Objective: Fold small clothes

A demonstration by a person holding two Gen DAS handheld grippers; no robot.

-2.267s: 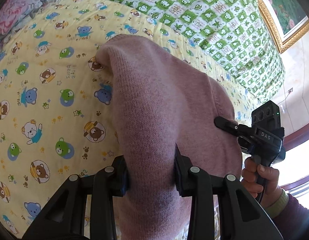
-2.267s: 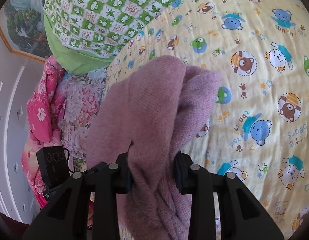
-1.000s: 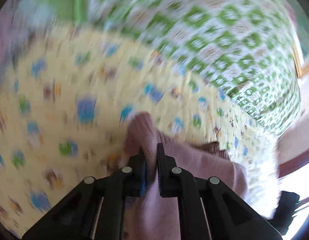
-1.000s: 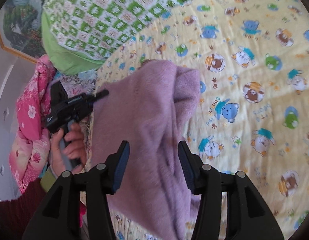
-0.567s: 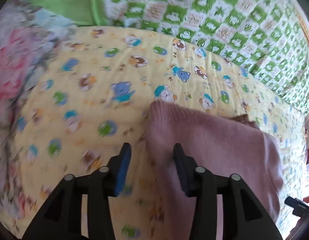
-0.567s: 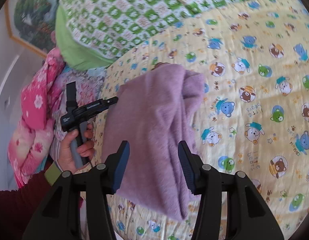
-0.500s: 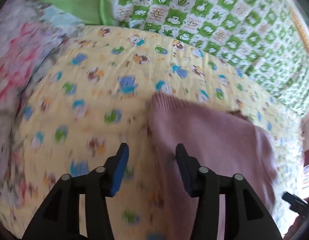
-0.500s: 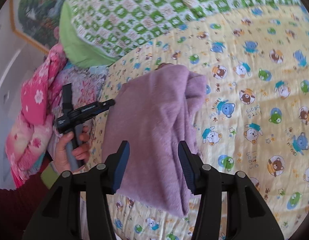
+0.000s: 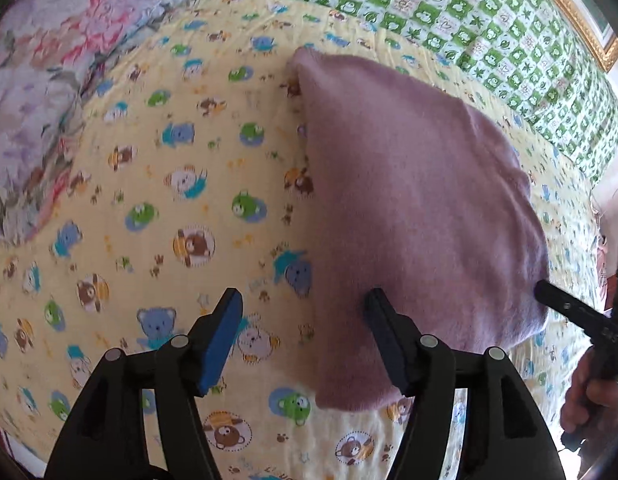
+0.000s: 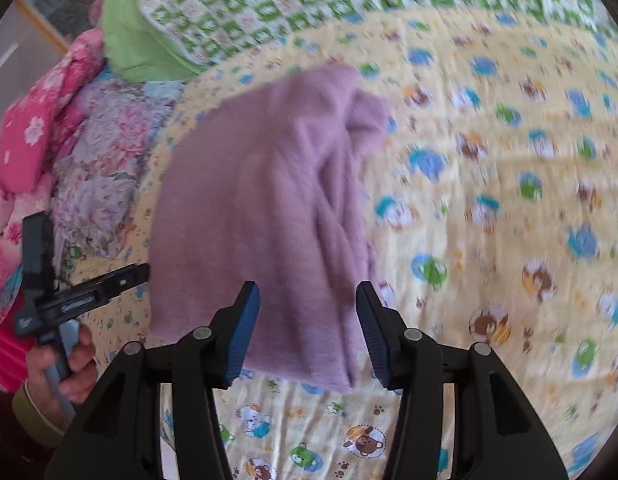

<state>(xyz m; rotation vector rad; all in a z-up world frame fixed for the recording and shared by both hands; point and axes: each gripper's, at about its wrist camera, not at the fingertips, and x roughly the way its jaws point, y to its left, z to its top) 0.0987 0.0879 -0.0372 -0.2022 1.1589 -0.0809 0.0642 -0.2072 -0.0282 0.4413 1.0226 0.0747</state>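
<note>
Where both grippers earlier clenched the pink sweater (image 9: 421,200), left gripper (image 9: 305,334) fingers just opened, right gripper (image 10: 307,330) released, sweater lying folded

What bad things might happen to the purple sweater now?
The purple sweater lies bunched along one side, so its fold might slump or end up lopsided. It sits near the edge of the yellow bear sheet, so a nudge from the open left tool or right tool might push it off.
</note>
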